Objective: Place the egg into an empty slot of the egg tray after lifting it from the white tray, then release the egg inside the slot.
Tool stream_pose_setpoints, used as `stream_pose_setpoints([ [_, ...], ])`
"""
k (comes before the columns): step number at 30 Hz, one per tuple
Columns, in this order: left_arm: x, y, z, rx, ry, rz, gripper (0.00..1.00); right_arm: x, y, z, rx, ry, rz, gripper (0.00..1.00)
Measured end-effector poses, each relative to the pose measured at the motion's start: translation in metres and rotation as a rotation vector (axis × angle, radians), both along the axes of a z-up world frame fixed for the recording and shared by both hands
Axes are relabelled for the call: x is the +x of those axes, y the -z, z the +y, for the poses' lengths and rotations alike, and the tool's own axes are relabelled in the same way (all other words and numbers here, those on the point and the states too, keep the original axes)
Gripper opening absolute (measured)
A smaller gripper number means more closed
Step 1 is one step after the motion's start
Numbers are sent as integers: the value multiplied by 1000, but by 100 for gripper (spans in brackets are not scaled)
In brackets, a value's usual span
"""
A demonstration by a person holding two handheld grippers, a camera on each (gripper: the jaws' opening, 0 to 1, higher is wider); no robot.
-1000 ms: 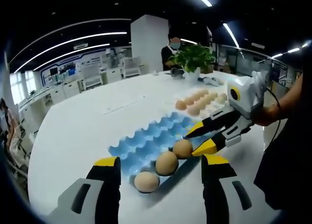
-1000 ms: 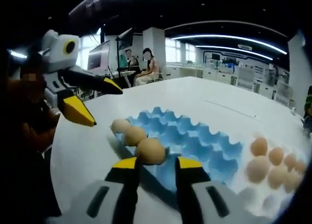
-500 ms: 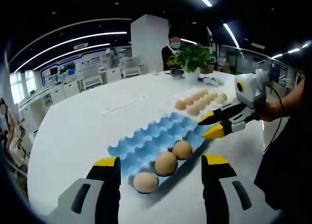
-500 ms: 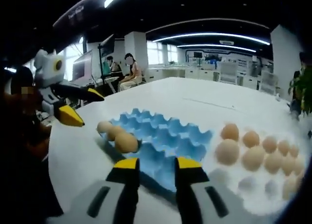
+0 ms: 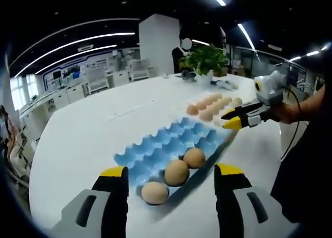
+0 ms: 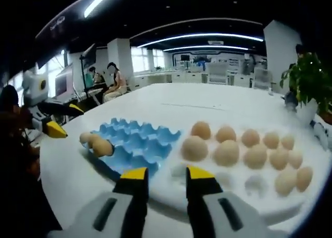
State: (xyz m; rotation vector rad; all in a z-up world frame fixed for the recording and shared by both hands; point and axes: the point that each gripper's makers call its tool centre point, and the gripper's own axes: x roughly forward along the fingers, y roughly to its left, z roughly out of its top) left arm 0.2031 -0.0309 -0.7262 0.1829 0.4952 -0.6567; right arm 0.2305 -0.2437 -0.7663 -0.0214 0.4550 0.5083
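Egg tray (image 6: 136, 144) (three eggs (image 6: 95, 142) in) beside white tray (image 6: 259, 189).

White tray (image 6: 311, 194) cut off at right edge; far eggs (image 5: 224, 100) blurred.

Bright ceiling strip lights (image 5: 78, 41), soft focus, bowed fisheye edges

Inside a large open-plan office or lab hall: long curved ceiling light strips (image 5: 72, 43) overhead, rows of white desks with chairs (image 5: 98, 80) at the back, seated people at monitors (image 6: 111, 82), a square white pillar (image 5: 158, 43), and a potted green plant (image 5: 205, 61) on the broad white round counter (image 5: 88, 129).
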Motion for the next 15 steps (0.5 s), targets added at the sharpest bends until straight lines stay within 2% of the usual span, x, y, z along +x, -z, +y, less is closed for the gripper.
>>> stream_pose_setpoints([
  [3, -1, 3, 1, -7, -12, 25, 67, -1, -1, -6, 11, 20, 1, 28],
  [6, -3, 8, 4, -22, -44, 88, 68, 0, -2, -14, 18, 51, -3, 29],
  [10, -2, 8, 4, -19, -44, 80, 69, -1, 0, -31, 9, 96, 1, 29],
  [15, 1, 7, 7, -8, -60, 68, 78, 5, -13, -77, -31, 240, -51, 29],
])
